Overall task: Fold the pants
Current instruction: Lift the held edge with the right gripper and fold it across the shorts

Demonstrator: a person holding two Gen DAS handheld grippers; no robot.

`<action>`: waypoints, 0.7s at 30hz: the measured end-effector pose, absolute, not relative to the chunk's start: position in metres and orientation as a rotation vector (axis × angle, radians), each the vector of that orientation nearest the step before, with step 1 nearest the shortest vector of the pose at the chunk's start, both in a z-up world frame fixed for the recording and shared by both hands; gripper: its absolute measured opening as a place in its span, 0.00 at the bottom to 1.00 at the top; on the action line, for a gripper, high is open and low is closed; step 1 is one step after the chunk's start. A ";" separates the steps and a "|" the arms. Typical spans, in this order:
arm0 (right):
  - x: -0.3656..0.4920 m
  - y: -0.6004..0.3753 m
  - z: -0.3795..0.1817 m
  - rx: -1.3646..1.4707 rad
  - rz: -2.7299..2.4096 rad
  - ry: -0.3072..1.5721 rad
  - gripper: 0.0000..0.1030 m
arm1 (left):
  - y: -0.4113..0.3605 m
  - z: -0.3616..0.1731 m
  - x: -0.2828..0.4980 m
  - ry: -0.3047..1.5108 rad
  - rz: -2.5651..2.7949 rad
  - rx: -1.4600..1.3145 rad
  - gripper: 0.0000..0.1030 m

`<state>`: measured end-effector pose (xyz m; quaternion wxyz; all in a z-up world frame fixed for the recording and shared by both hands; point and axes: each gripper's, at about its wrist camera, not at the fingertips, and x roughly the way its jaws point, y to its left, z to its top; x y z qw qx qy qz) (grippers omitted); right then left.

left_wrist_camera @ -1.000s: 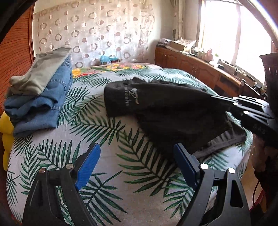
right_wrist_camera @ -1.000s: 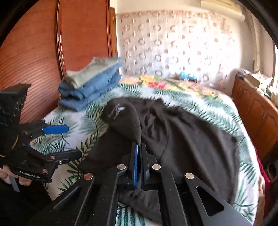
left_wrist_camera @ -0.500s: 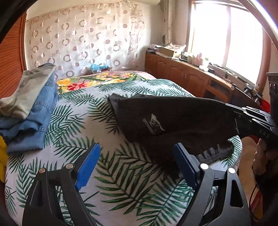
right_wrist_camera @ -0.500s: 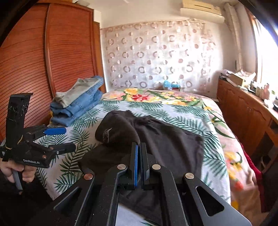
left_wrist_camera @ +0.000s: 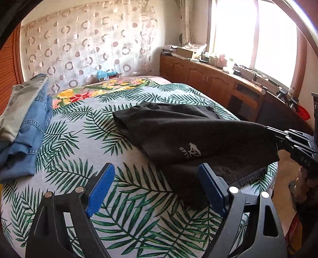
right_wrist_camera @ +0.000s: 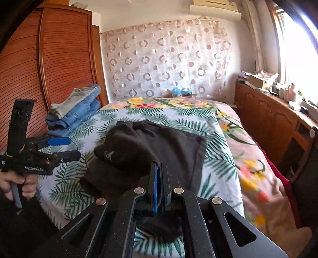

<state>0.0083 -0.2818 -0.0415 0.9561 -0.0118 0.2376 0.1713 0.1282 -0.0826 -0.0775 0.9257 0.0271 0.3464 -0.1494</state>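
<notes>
The black pants (left_wrist_camera: 178,137) lie on the bed (left_wrist_camera: 79,150), over its leaf-print cover, reaching toward the foot edge at 4 o'clock in the left wrist view. The right tongs (right_wrist_camera: 159,174) are pressed together on an edge of the pants, their blue pads meeting with cloth pinched between; from there a layer of fabric rises off the bed. The left wrist view shows this same pair of tongs (left_wrist_camera: 278,137) from the side at 3 o'clock, with the cloth drawn taut to its tip, and a white logo (left_wrist_camera: 190,151) on the raised layer. The left tongs (left_wrist_camera: 157,188) stand wide apart, holding nothing, above the cover near the pants' edge.

Only the right wrist view shows the left hand (right_wrist_camera: 17,182) at 9 o'clock gripping its handle, a slatted wooden wardrobe (right_wrist_camera: 49,65) and an air conditioner (right_wrist_camera: 214,9) at 12 o'clock. Folded jeans (left_wrist_camera: 25,135) are stacked at 9 o'clock in the left view, with a grey garment (left_wrist_camera: 17,105) on top. A wooden cabinet (left_wrist_camera: 218,83) runs under the window (left_wrist_camera: 248,35) at 2 o'clock.
</notes>
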 end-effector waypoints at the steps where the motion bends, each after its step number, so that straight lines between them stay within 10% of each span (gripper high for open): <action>1: 0.008 -0.281 -0.042 -0.023 0.339 0.489 0.02 | -0.084 -0.078 0.128 0.712 -0.309 0.059 0.84; 21: 0.031 -0.288 -0.041 0.076 0.302 0.609 0.02 | -0.103 -0.108 0.131 0.801 -0.324 0.120 0.84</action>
